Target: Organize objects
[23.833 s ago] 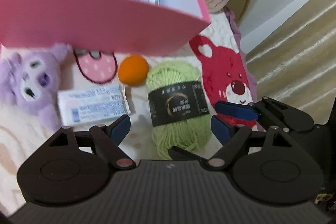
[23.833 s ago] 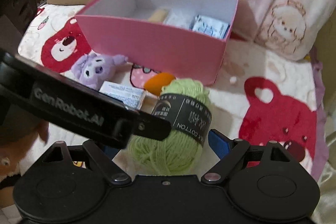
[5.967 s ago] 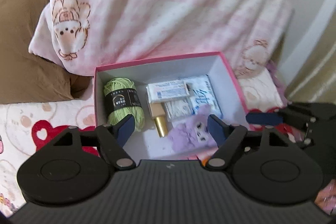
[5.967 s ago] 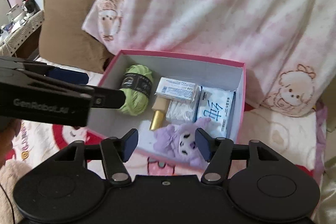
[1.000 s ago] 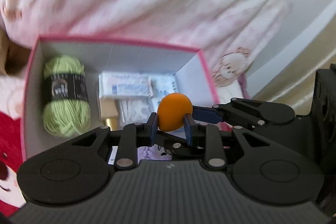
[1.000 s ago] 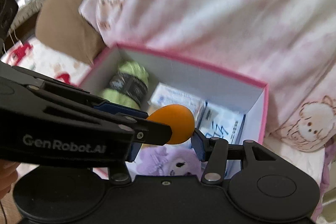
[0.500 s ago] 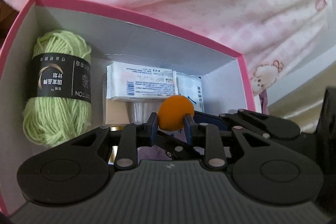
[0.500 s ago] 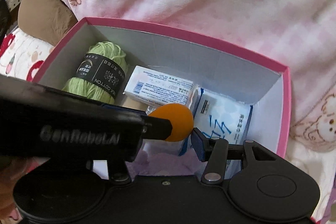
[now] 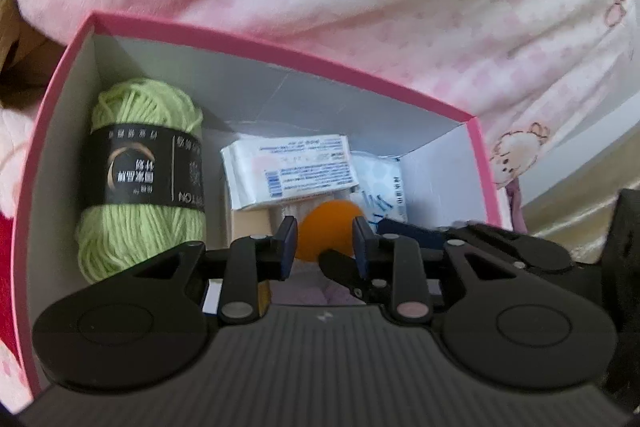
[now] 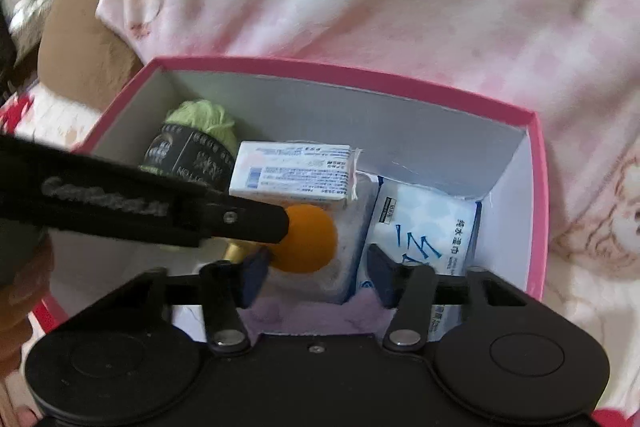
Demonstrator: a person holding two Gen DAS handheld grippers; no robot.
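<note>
An orange ball [image 9: 327, 227] sits between the blue pads of my left gripper [image 9: 325, 241], low inside the pink box [image 9: 280, 45]. The pads stand a little off the ball's sides. In the right wrist view the ball [image 10: 310, 241] rests on a white pack, with the left gripper's finger across it. My right gripper [image 10: 316, 273] is open and empty, just above the box's near part. The box holds green yarn [image 9: 140, 171], a white tissue pack [image 9: 288, 167], a blue-print tissue pack [image 10: 424, 223] and a purple plush [image 10: 320, 311].
A pink and white fleece blanket [image 9: 360, 7] lies bunched behind the box. A brown cushion [image 10: 80, 27] sits to the left. A bear-print bed cover [image 10: 40, 115] lies under the box. The box's pink rim [image 10: 536, 187] is close on the right.
My left gripper has lowered the orange ball into the box and its jaws have parted slightly. The right gripper has moved closer over the box and stays open.
</note>
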